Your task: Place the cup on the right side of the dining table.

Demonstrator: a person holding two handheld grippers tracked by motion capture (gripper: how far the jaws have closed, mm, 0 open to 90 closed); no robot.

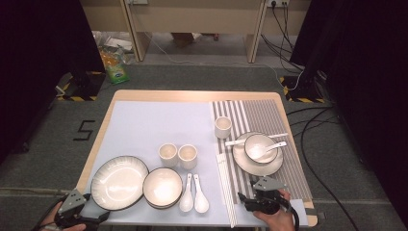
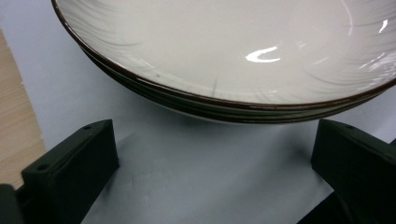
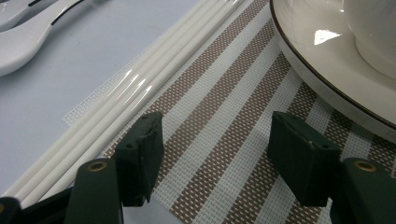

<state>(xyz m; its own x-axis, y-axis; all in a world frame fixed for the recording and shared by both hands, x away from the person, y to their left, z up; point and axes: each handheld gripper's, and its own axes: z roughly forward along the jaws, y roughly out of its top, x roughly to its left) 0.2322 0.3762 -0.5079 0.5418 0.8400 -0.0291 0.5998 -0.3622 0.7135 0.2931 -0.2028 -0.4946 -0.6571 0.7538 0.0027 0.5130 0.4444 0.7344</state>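
Two tools wait at the high view's bottom edge. Left tool gapes wide below the large plate. Right tool stands open over the striped placemat; shift toward the left-frame chopsticks and straddle them squarely.

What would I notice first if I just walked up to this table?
Probably the big white plate with its dark rim at the near left, right in front of the open left gripper. Next, the bowl with a spoon in it, sitting on a plate on the striped mat at the right. The white chopsticks lie along that mat's left edge, beside the open right gripper.
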